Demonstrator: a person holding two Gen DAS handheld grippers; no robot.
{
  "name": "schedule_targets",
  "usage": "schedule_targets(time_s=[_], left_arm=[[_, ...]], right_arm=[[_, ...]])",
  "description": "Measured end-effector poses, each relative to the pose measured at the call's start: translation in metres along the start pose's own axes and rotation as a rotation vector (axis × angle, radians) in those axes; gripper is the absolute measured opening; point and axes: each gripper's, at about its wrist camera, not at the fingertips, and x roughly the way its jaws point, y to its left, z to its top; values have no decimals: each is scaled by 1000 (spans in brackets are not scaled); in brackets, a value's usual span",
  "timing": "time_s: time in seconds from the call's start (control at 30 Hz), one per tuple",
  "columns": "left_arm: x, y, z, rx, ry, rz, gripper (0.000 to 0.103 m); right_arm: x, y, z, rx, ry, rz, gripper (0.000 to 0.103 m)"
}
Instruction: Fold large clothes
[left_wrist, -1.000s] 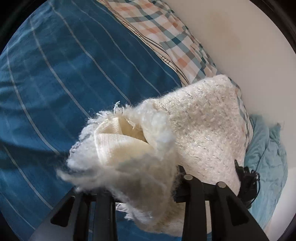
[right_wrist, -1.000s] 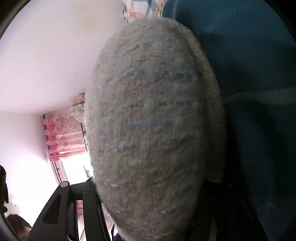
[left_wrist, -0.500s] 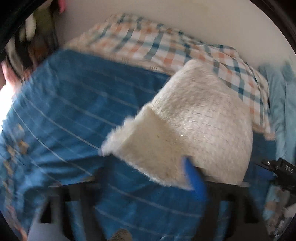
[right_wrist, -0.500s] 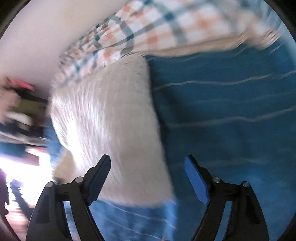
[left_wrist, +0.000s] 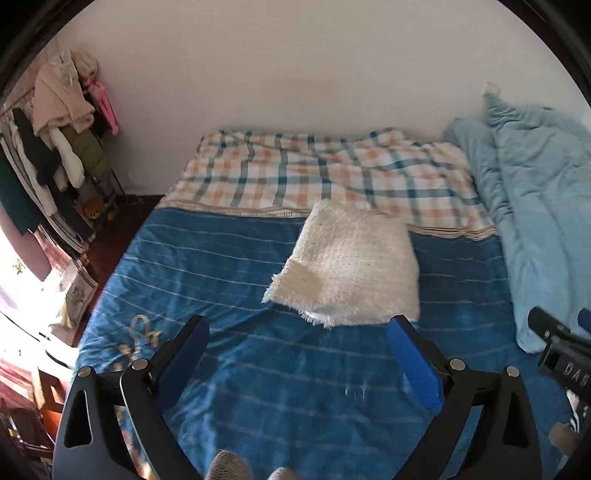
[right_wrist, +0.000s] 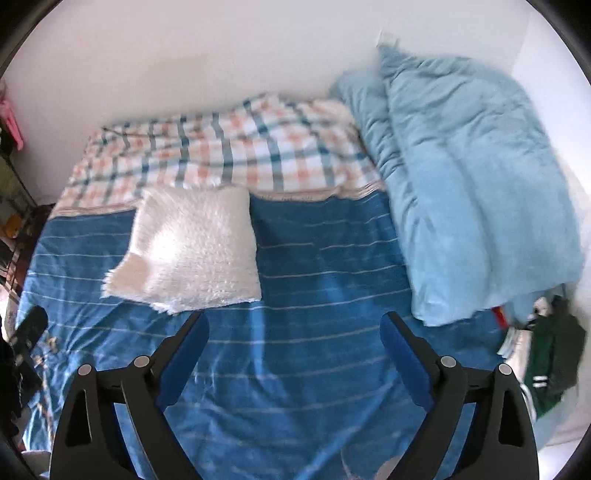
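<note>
A cream fuzzy garment (left_wrist: 351, 269) lies folded into a rough rectangle on the blue striped bedspread (left_wrist: 229, 280), near the plaid sheet. It also shows in the right wrist view (right_wrist: 188, 254), left of centre. My left gripper (left_wrist: 297, 358) is open and empty, held back above the bedspread, just short of the garment's near edge. My right gripper (right_wrist: 293, 354) is open and empty, to the right of the garment and apart from it.
A plaid sheet (left_wrist: 317, 170) covers the far side of the bed by the white wall. A light blue duvet (right_wrist: 476, 192) is heaped at the right. A clothes rack (left_wrist: 55, 147) stands left of the bed. Dark clothes (right_wrist: 550, 354) lie at the right edge.
Both grippers let go of the cream garment and pulled back from it. The garment now lies folded flat on the bedspread, and both jaws stand open.
</note>
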Motion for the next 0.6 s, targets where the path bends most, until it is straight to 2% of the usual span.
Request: schedule_targets(time_s=[0.03,0.17,0.3,0.4,0.6], left_arm=[[-10,-2,1,2,1,-4,100],[-92,3,-1,3,-39,-30,100],[-163,6,-4,-2,-83,-5,100],[-208,9,-8,-5,-134,-3,100],[-267,8,-24,0,-199,-8,100]], right_arm=[[-30,-7,-3,8,-13,12,96],[-129,-27,-14,0,-78,18,96],[-221,-47,-27,-23,-153,29,96],[-275,-63,-40,-12,-179,56,96],[-359,-89,-65,3,-245,65,96]])
